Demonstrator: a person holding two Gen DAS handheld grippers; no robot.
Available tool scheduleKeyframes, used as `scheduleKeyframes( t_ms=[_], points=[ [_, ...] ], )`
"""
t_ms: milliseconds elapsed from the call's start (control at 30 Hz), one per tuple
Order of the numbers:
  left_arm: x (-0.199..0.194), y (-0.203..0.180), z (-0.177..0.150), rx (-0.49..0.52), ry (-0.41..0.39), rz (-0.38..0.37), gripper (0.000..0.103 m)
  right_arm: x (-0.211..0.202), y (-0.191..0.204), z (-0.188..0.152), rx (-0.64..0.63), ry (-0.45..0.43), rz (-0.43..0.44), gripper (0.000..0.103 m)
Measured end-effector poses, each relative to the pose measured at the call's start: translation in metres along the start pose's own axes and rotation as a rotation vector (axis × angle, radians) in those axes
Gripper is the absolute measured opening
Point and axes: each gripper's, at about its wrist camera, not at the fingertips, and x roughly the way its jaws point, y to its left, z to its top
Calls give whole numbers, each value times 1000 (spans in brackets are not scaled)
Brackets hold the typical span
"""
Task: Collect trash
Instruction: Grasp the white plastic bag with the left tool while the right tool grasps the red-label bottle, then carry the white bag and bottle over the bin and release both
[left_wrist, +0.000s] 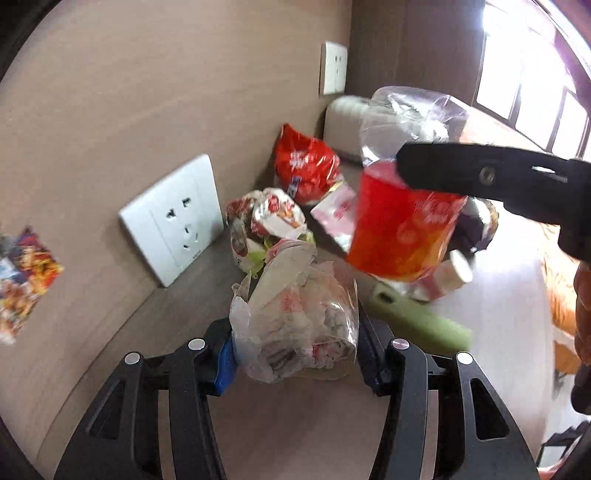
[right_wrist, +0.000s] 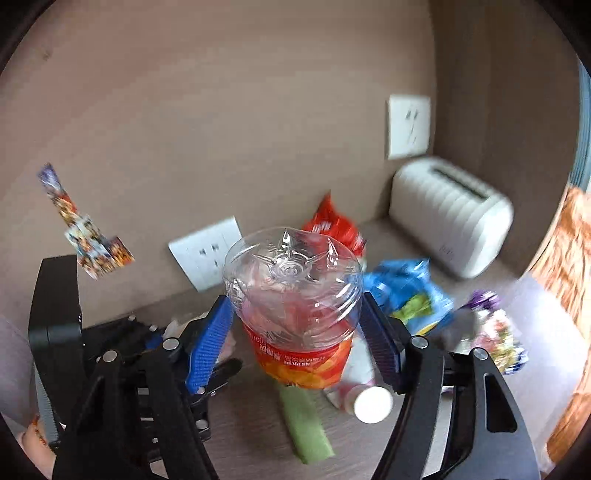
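Note:
My left gripper (left_wrist: 295, 347) is shut on a clear plastic bag of crumpled wrappers (left_wrist: 295, 325) and holds it above the tabletop. My right gripper (right_wrist: 295, 325) is shut on a clear plastic bottle with a red-orange label (right_wrist: 295, 314), base pointing away; it also shows in the left wrist view (left_wrist: 399, 229), lifted above the trash. On the table lie a red snack bag (left_wrist: 306, 166), a crumpled noodle wrapper (left_wrist: 266, 221), a blue snack bag (right_wrist: 406, 291) and a small white-capped bottle (right_wrist: 365, 398).
A green strip (right_wrist: 306, 428) lies on the brown table (right_wrist: 258, 443). A white toaster (right_wrist: 450, 218) stands at the back right corner. Wall sockets (left_wrist: 173, 218) and a colourful sticker (right_wrist: 85, 236) are on the wall behind. A purple wrapper (right_wrist: 491, 325) lies at right.

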Motion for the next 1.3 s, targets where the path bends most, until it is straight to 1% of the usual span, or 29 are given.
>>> scheduleKeyframes(
  t_ms=[167, 233, 267, 367, 500, 600, 767, 1000, 1167, 1300],
  points=[
    [-34, -20, -1, -22, -32, -5, 52, -41, -17, -11, 42, -48, -3, 71],
    [-46, -33, -3, -28, -35, -20, 52, -57, -26, -18, 54, -60, -9, 71],
    [-52, -40, -4, -26, -38, -26, 52, -61, -30, -15, 58, -63, -12, 71],
    [-65, -65, -7, -1, -41, -51, 52, -84, -42, -26, 73, -89, -29, 71],
    [-80, -109, -13, 51, -39, -114, 52, -123, -61, -42, 104, -122, -63, 71],
    [-82, -144, -15, 111, -31, -167, 52, -147, -78, -57, 127, -133, -106, 71],
    [-79, -206, -20, 209, -7, -248, 52, -184, -112, -88, 180, -123, -190, 71],
    [-73, -285, -35, 332, 37, -327, 52, -222, -161, -139, 264, -88, -289, 71],
    [-59, -341, -53, 424, 87, -348, 52, -240, -194, -180, 325, -47, -341, 71],
    [-45, -374, -67, 467, 126, -375, 52, -245, -222, -213, 382, -19, -367, 71]
  ],
)
